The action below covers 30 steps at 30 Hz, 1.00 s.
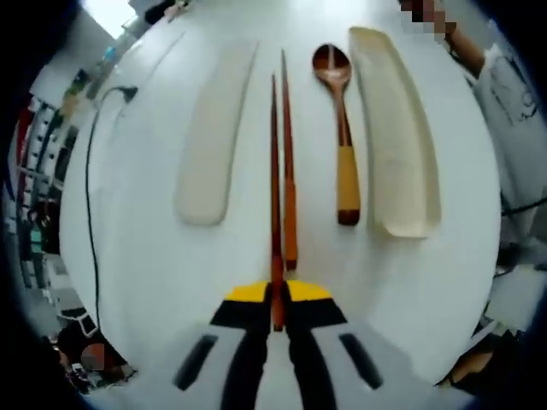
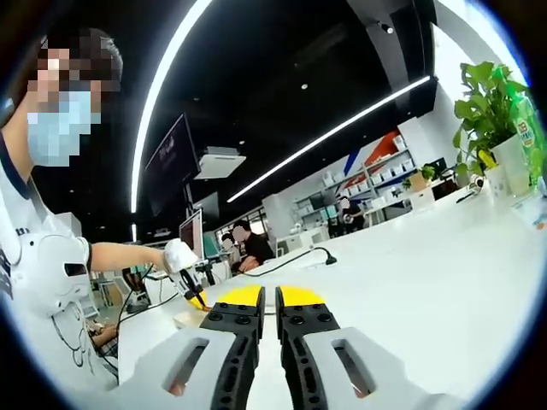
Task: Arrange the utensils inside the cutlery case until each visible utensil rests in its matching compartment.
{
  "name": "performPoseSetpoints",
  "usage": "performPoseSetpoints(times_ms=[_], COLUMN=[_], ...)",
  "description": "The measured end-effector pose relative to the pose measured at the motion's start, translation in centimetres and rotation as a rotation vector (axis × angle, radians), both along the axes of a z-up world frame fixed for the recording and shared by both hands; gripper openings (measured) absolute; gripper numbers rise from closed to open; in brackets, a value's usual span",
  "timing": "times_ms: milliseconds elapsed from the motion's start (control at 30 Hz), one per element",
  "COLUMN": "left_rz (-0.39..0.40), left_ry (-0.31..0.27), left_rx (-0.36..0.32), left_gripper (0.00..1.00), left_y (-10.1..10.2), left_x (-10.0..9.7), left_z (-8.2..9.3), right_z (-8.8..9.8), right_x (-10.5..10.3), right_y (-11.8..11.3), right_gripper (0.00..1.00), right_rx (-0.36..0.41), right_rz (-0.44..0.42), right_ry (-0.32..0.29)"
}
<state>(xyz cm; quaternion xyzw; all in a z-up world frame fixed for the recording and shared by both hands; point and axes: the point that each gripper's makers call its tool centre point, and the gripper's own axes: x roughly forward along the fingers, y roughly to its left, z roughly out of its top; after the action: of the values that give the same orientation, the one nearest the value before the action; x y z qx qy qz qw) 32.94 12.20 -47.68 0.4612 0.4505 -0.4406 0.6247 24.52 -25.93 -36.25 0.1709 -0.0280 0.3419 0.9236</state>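
- Left gripper [image 1: 277, 309], yellow-tipped black jaws, was clamped on the near end of one dark red-brown wooden chopstick [image 1: 275, 201]; the stick ran straight away from the jaws across the white table [image 1: 137, 256].
- Second chopstick, red-brown with an orange lower part [image 1: 289, 171], lay just beside the held one on its right, nearly parallel; its near end stopped short of the jaws and looked free of them.
- Cream oblong case half [image 1: 214, 137] lay left of the chopsticks, apart from them. The other cream half, a shallow tray with a raised rim [image 1: 397, 137], lay to the right, toward the table's far edge.
- Wooden spoon with dark bowl and yellow-banded handle [image 1: 338, 128] lay on the table between the chopsticks and the rimmed tray, close beside the tray, not inside it.
- Right gripper [image 2: 270, 301] was held above the table, pointing into the room; jaws near together with a thin gap, nothing between them.
- Judgement: no utensil cased yet. To do the step well, lift the held stick level, keep it lengthwise to the tray, lower it inside the rim without nudging the spoon.
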Motion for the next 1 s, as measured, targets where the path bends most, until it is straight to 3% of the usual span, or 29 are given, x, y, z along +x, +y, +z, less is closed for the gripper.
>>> performPoseSetpoints(times_ms=[133, 267, 300, 367, 400, 533, 633, 700, 733, 767, 800, 867, 900, 1000], left_rz=[-0.028, -0.031, -0.047, -0.027, -0.045, -0.06, -0.114, -0.103, -0.133, -0.117, -0.142, -0.129, -0.147, -0.142], left_ry=[-0.038, -0.054, -0.098, -0.057, -0.092, -0.125, -0.187, -0.173, -0.213, -0.184, -0.222, -0.21, -0.236, -0.243], left_rx=[0.033, 0.017, 0.019, 0.045, 0.04, 0.04, 0.051, 0.05, 0.042, 0.045, 0.04, 0.045, 0.036, 0.041], left_gripper=[0.04, 0.04, 0.04, 0.04, 0.04, 0.04, 0.04, 0.04, 0.04, 0.04, 0.04, 0.04, 0.04, 0.04], left_y=[0.0, -0.3, -0.3, 0.3, 0.3, 0.1, -0.5, -0.7, -1.2, -1.2, -1.6, -1.7, -2.0, -2.0], left_x=[0.0, -0.1, 0.4, -0.3, 0.1, -0.1, -0.1, -0.6, -0.3, -0.9, -0.6, -1.2, -1.2, -1.8], left_z=[0.0, 0.9, 1.3, 1.3, 1.6, 2.7, 3.7, 4.0, 4.5, 4.7, 5.3, 5.9, 6.4, 7.2], right_z=[0.1, 0.0, 0.0, 0.1, 0.1, 0.0, 0.1, 0.1, 0.1, 0.1, 0.1, 0.1, 0.2, 0.2], right_x=[-0.3, -0.3, -0.4, -0.5, -0.6, -0.6, -0.6, -0.6, -0.6, -0.6, -0.6, -0.6, -0.7, -0.7], right_y=[-0.4, -0.4, -0.3, -0.2, -0.2, -0.1, 0.2, 0.6, 0.7, 0.9, 1.0, 1.2, 1.3, 1.4], right_gripper=[0.04, 0.03, 0.03, 0.03, 0.03, 0.03, 0.03, 0.03, 0.03, 0.03, 0.03, 0.03, 0.03, 0.03], right_rx=[0.019, 0.038, 0.042, 0.044, 0.043, 0.052, 0.056, 0.052, 0.05, 0.049, 0.049, 0.051, 0.052, 0.053], right_rz=[-0.002, -0.001, 0.001, 0.006, 0.007, 0.01, 0.018, 0.027, 0.032, 0.036, 0.039, 0.043, 0.045, 0.048], right_ry=[-0.002, 0.003, 0.003, 0.001, 0.0, 0.002, 0.001, 0.0, 0.0, -0.001, -0.002, -0.004, -0.005, -0.008])
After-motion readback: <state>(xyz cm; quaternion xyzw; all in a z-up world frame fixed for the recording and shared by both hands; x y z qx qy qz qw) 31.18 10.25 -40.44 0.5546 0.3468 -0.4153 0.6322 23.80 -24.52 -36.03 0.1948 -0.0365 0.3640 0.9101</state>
